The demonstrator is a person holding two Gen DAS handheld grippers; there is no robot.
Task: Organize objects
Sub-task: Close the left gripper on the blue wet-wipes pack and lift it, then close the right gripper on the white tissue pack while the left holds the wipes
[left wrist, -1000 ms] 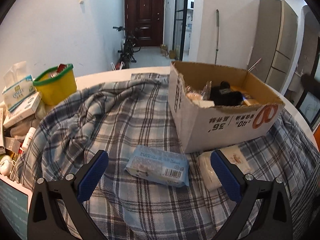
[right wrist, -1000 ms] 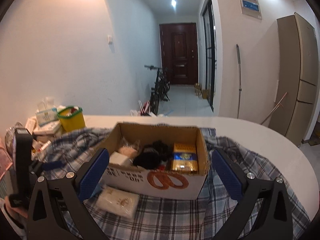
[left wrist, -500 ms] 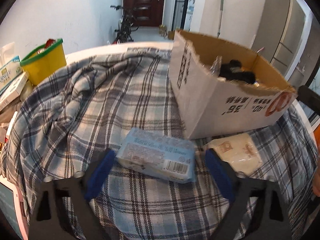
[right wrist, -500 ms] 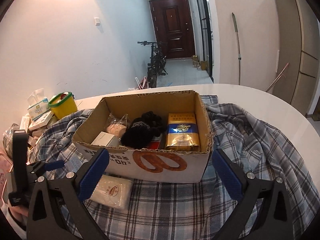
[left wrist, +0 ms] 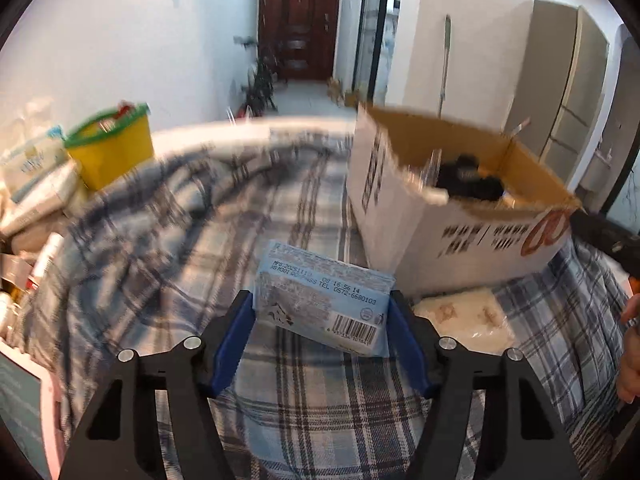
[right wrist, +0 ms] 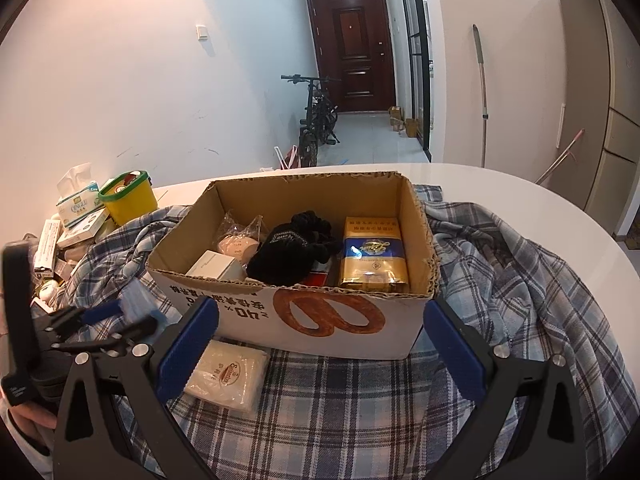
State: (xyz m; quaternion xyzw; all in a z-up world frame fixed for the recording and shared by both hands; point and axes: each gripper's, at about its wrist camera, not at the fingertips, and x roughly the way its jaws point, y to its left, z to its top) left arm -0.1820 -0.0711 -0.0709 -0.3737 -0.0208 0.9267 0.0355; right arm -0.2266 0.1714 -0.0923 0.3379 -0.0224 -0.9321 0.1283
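Note:
A light-blue wipes packet [left wrist: 324, 300] with a barcode sits tilted between the blue pads of my left gripper [left wrist: 321, 314]. The jaws are closing and both pads touch its ends. To its right lies a white packet [left wrist: 464, 316] on the plaid cloth [left wrist: 168, 240], against the cardboard box [left wrist: 460, 236]. In the right wrist view my right gripper [right wrist: 320, 312] stands open just in front of the box [right wrist: 248, 308], nothing between its fingers. Inside the box are a gold pack [right wrist: 374, 256], a black fabric item [right wrist: 292, 252] and a small white box [right wrist: 212, 266]. The left gripper [right wrist: 116, 320] shows at the left.
A yellow tub with a green rim [right wrist: 128, 196] and tissue boxes [right wrist: 76, 204] crowd the table's left side with other small items. The white round table [right wrist: 520, 192] runs bare at the right. A person's hand [left wrist: 632, 356] shows at the right edge.
The left jaws have come together from wide open onto the blue packet, which now tilts up off the cloth. The right gripper dropped lower and nearer the box, still open.

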